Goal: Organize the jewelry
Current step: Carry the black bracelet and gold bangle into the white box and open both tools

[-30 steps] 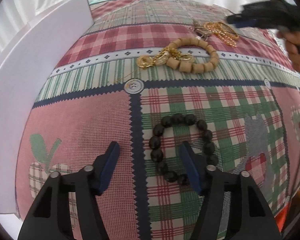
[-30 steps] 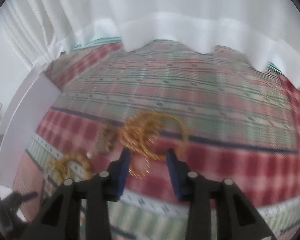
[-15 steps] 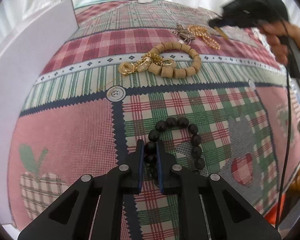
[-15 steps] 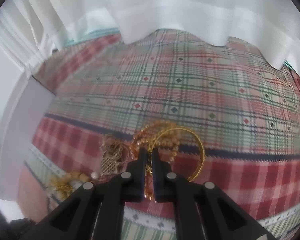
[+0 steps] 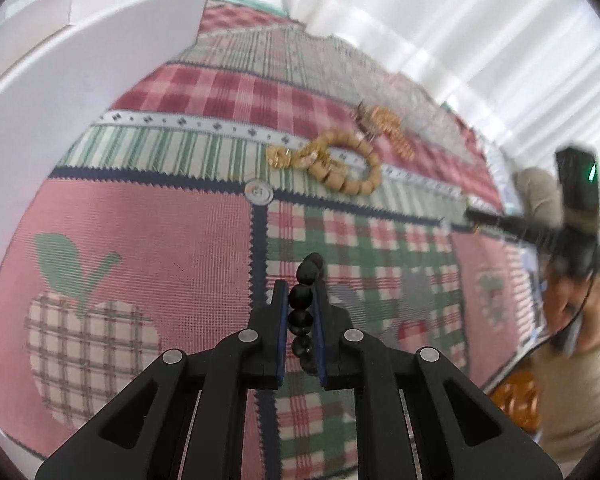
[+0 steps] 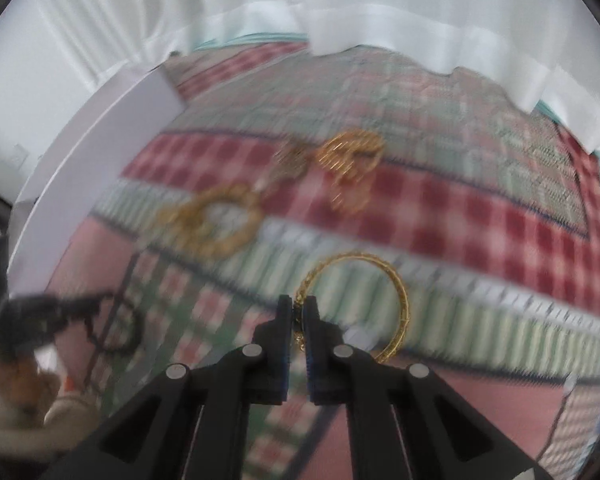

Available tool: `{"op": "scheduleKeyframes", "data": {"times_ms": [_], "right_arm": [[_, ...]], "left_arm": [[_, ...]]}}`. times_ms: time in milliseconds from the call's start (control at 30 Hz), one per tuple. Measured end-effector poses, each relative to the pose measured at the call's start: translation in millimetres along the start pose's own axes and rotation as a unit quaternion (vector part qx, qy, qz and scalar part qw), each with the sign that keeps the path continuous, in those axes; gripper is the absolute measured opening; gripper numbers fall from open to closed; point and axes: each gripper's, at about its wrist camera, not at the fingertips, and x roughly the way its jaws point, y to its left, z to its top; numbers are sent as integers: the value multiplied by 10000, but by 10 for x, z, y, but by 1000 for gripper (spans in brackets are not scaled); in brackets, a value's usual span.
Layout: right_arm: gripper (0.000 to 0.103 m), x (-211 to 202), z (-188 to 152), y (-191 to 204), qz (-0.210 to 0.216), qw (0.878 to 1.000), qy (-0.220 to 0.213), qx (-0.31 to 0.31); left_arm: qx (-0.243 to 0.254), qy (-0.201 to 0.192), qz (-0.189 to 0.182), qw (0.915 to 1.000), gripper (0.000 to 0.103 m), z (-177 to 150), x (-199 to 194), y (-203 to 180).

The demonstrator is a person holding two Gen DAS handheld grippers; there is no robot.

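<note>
L gripper is pinched on a bracelet of round matte-black beads, the string standing edge-on between the blue pads w/ the top beads poking past the tips, above the red/green plaid patchwork tablecloth. R gripper is clamped on a thin gold filigree bangle, its ring curving off to the right. A tan wooden-bead bracelet tangled w/ a gold chain lies on the cloth further back, near a white board at left.
</note>
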Motion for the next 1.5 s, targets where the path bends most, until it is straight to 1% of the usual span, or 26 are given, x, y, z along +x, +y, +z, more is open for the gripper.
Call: {"op": "scheduleKeyframes", "data": {"times_ms": [100,233,400,567,667,733,867,967,1033,1133,1200,1267,1367,1500], "right_arm": [[6,-23,-159,154,252,9997,17,28],[6,-50,-188,440,469,9988,36,-156],[6,-198,-37,942,685,9957,-82,-626],[6,-371,246,1547,913,9887,-320,-1143],[6,-447,436,1941,1053,9822,-438,-1494],[6,-493,583,2276,1142,9760,-541,-1776],[6,-517,810,2915,1344,9622,-678,-2270],[6,-456,981,3423,1529,9515,-737,-2566],[6,-352,1077,3730,1636,9452,-720,-2733],[6,-90,1161,4127,1748,9381,-538,-2940],[6,105,1153,4330,1767,9350,-386,-3051],[6,314,1113,4490,1760,9326,-187,-3145],[6,636,1033,4661,1630,9312,64,-3261],[6,1025,971,4757,1427,9333,356,-3276]], "left_arm": [[-91,-159,-94,9998,9,40,-191,17],[-261,-355,-119,9990,9,87,-450,74],[-427,-697,-53,9966,9,148,-911,199],[-647,-1089,33,9919,9,198,-1468,447],[-786,-1374,223,9871,9,221,-1861,672],[-871,-1591,522,9820,9,237,-2135,866],[-1126,-1771,1121,9713,9,274,-2443,1297],[-1335,-1733,1443,9651,9,295,-2493,1607],[-1484,-1630,1623,9618,9,299,-2438,1845],[-1665,-1451,1764,9592,9,274,-2300,2125],[-1763,-1365,1805,9580,9,226,-2218,2253],[-1832,-1286,1852,9569,9,204,-2140,2365],[-1935,-1174,1937,9546,9,178,-2046,2514],[-1993,-1066,2033,9527,10,174,-1958,2646]]}}
